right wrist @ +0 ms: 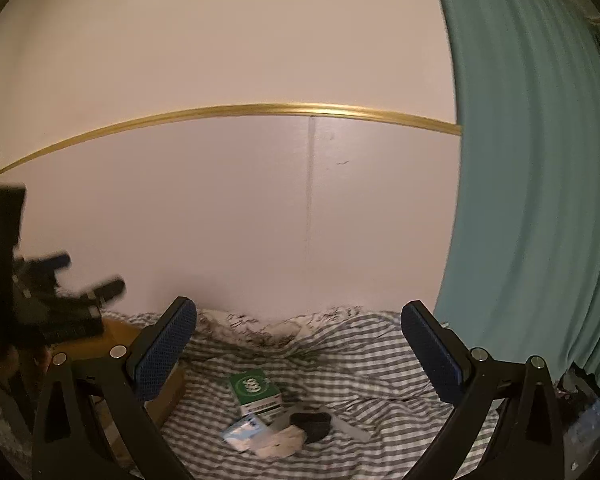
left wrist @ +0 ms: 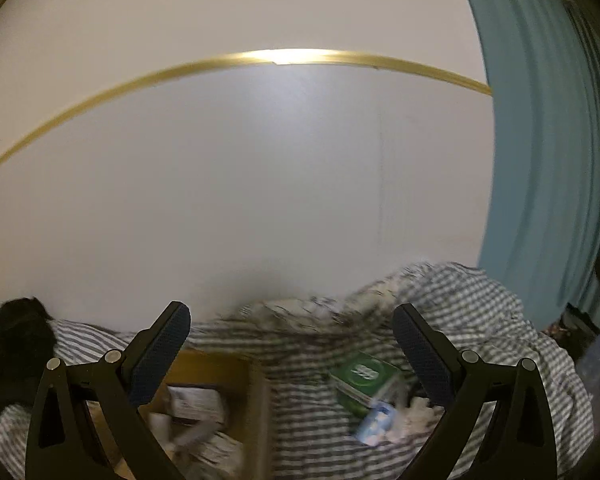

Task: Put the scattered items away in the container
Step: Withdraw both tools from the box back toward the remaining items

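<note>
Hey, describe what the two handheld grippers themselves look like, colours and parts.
The left gripper and right gripper look alike: matte black angular linkage frames with triangular cut-outs and round silver pivot pins. Each has two fingers faced with dark blue, finely textured pads. No cables, sleeves or markings are visible on the fingers.

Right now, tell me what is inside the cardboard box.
The cardboard box holds blurred white packets and papers; the left gripper, open above it, hides part of the inside.
</note>
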Demonstrator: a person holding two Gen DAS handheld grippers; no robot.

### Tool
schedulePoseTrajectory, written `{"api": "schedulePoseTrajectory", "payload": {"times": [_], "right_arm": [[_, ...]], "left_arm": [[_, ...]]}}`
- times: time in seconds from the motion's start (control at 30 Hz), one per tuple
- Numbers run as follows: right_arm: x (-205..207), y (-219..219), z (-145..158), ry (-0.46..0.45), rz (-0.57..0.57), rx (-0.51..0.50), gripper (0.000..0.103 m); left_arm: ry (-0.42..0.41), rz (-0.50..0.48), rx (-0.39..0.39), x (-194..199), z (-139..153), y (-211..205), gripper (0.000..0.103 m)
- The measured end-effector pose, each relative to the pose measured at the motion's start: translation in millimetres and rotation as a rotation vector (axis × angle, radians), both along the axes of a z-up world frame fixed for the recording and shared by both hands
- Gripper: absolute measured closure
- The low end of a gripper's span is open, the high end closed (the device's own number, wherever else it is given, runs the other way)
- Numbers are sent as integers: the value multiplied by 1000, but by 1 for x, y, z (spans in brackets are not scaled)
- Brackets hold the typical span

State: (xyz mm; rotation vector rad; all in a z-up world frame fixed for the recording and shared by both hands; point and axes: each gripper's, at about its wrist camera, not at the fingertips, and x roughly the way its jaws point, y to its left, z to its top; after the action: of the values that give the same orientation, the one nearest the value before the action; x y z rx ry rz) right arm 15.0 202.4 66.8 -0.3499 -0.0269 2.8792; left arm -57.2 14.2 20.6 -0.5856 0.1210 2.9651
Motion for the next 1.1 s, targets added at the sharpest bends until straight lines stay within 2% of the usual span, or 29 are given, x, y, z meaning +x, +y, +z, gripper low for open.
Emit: {"api": "schedulePoseTrajectory", "payload": {"times": [0.1, 0.33, 0.43, 0.63, 0.9, 1.03, 1.1], "right_arm": [[3, 14, -8, 3, -19, 3, 0], [-9, 41, -36, -54, -52, -5, 0], [-19, 53, -55, -85, -53, -7, 0], [-42, 72, -100, -184, -57, 8, 2], [-70, 97, -156, -325, -57, -14, 10], [-83, 106, -181, -387, -55, -16, 11], [-89, 114, -195, -421, -63, -39, 16]], "left_arm": [[-32, -61, -6, -8, -18, 14, 0], [-98, -103, -8, -27, -61, 35, 0], [-165, -135, -28, -33, -84, 47, 0], [-286, -150, -51, -52, -132, 55, 0], [-358, -184, -90, -67, -171, 64, 0], [-417, -208, -161, -79, -198, 76, 0], [-458, -216, -169, -84, -209, 79, 0]]}}
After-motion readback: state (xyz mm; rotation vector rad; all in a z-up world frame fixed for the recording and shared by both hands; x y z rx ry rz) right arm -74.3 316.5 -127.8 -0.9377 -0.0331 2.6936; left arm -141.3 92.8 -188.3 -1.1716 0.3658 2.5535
